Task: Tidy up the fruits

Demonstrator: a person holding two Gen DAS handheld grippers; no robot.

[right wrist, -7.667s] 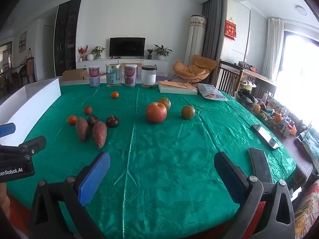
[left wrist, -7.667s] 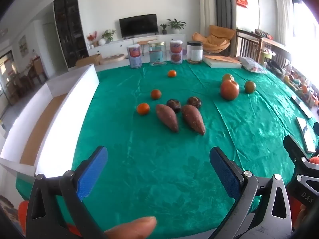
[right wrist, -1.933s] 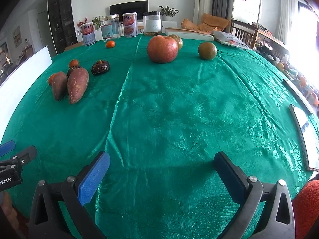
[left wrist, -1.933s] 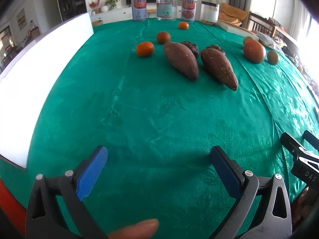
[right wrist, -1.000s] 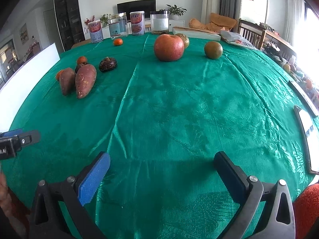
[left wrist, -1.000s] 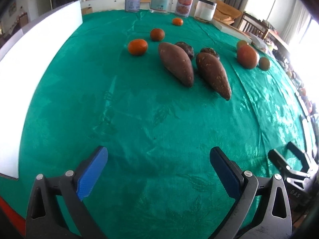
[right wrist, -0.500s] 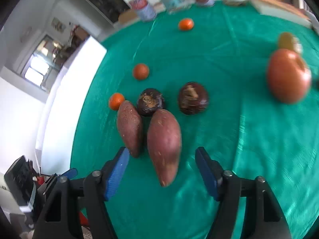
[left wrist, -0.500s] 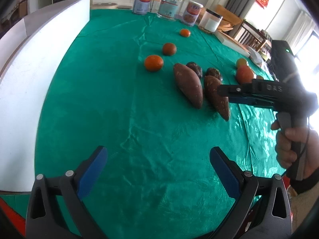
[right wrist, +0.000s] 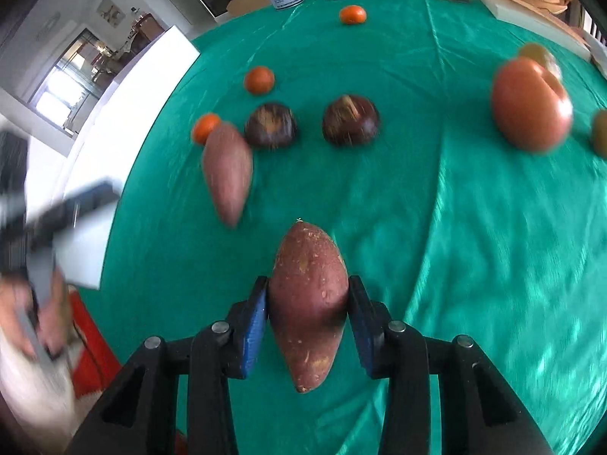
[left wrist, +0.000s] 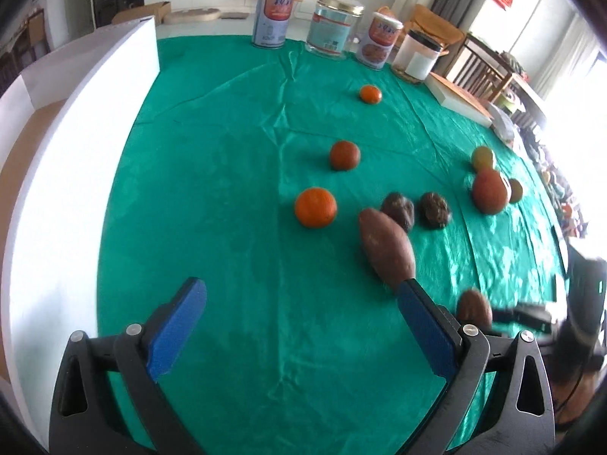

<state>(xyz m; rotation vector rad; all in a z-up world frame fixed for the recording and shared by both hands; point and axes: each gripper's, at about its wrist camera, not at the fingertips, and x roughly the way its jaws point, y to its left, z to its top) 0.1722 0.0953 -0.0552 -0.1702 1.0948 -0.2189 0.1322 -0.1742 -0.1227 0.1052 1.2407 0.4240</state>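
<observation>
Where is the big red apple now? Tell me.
In the right wrist view the red apple sits on the green cloth at far right, beside two yellow-green fruits, right of the two dark round fruits.

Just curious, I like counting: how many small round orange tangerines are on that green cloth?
3. One small round orange tangerine lies beside the sweet potato, another behind it, the third near the tins. None seems hidden.

Sweet potatoes (right wrist: 308, 303): we count two
Oranges (left wrist: 315, 207): three
Dark round fruits (right wrist: 350, 120): two
Apples (right wrist: 531, 104): one
Jars (left wrist: 334, 28): four
</observation>
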